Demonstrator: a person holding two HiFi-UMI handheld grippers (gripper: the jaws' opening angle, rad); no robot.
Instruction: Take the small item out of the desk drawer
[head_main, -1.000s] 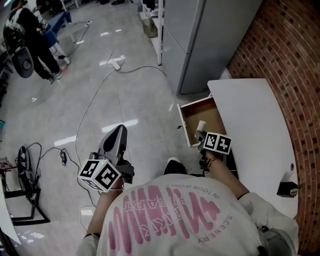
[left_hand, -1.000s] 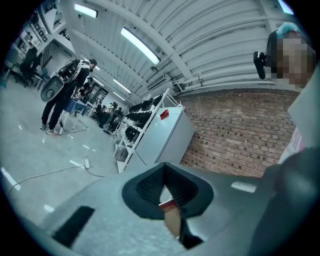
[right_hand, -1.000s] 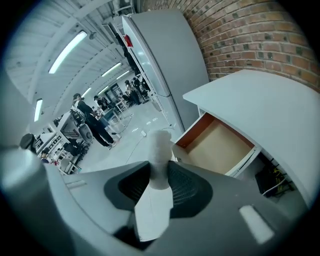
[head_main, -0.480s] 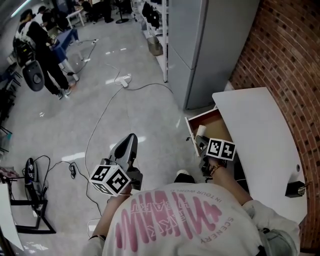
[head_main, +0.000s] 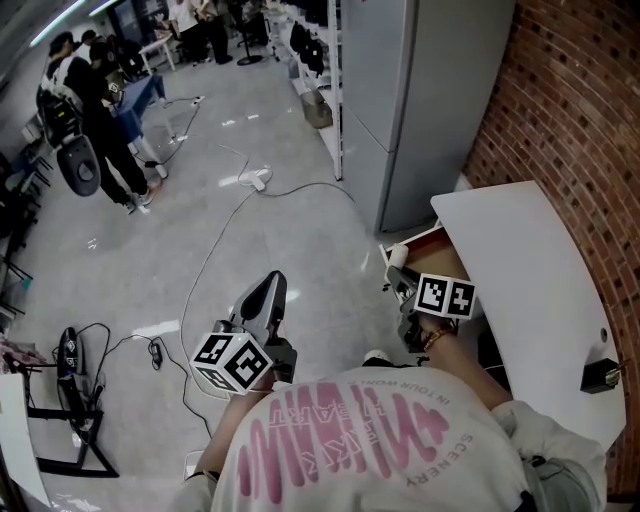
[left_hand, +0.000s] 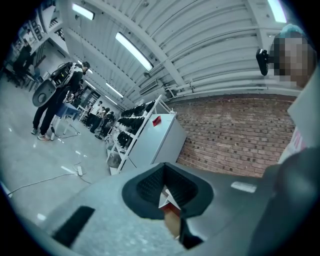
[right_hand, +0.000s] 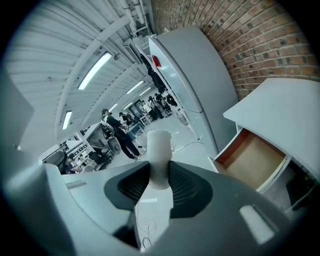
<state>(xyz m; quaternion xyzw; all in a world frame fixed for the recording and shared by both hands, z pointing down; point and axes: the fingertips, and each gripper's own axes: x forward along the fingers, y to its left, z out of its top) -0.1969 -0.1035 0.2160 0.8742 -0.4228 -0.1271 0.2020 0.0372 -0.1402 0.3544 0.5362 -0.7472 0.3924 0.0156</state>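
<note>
The small item is a white cylinder (right_hand: 159, 150), upright between the pads of my right gripper (right_hand: 159, 172), which is shut on it. From the head view, the cylinder (head_main: 398, 257) and the right gripper (head_main: 402, 275) hang above the front edge of the open drawer (head_main: 440, 248). That drawer (right_hand: 252, 157) juts from under the white desk (head_main: 530, 290), and its wooden bottom looks bare. My left gripper (head_main: 264, 300) is held out over the floor, away from the desk. Its jaws (left_hand: 167, 175) stand together with nothing between them.
A tall grey cabinet (head_main: 420, 90) stands just beyond the desk, against a brick wall (head_main: 580, 90). Cables and a power strip (head_main: 258, 180) trail over the glossy floor. People (head_main: 95, 100) stand far off at the left. A small black object (head_main: 600, 375) sits on the desk's near edge.
My right gripper has risen out of the drawer with the white cylinder in it. The left gripper has come up slightly. The view has tilted further into the room.
</note>
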